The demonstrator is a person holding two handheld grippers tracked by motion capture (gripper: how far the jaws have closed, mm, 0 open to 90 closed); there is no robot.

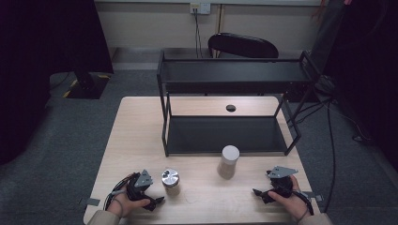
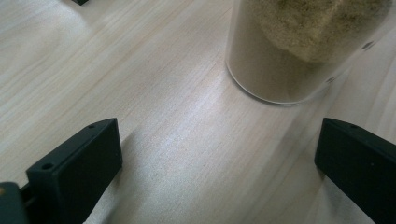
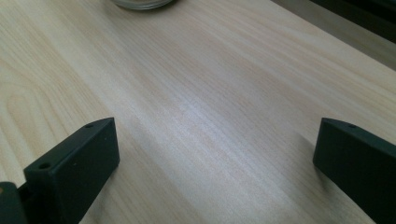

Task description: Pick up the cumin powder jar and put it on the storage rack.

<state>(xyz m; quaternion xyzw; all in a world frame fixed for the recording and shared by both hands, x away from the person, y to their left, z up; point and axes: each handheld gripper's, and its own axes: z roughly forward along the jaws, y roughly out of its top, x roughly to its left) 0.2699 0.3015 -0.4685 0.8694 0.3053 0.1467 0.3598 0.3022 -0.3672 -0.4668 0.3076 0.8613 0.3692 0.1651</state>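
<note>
Here the jar point(image 2: 299, 51) stands just beyond the left gripper point(image 2: 217, 158)'s wide, empty fingers point(image 2: 77, 172).

A: Where does the high view sit?

B: Above the near edge of the desk point(image 1: 141, 136), looking forward and down, far enough back to take in the black rack point(image 1: 230, 79) and the floor around it.

A: And the gripper views?

B: Each rides low, looking along its own fingers just above the wood. The left gripper view faces the glass jar point(image 2: 299, 51) at close range; the high view shows that same jar point(image 1: 171, 181). The right gripper view looks across bare desk point(image 3: 210, 93) toward a jar base point(image 3: 142, 3) at its top edge.
</note>
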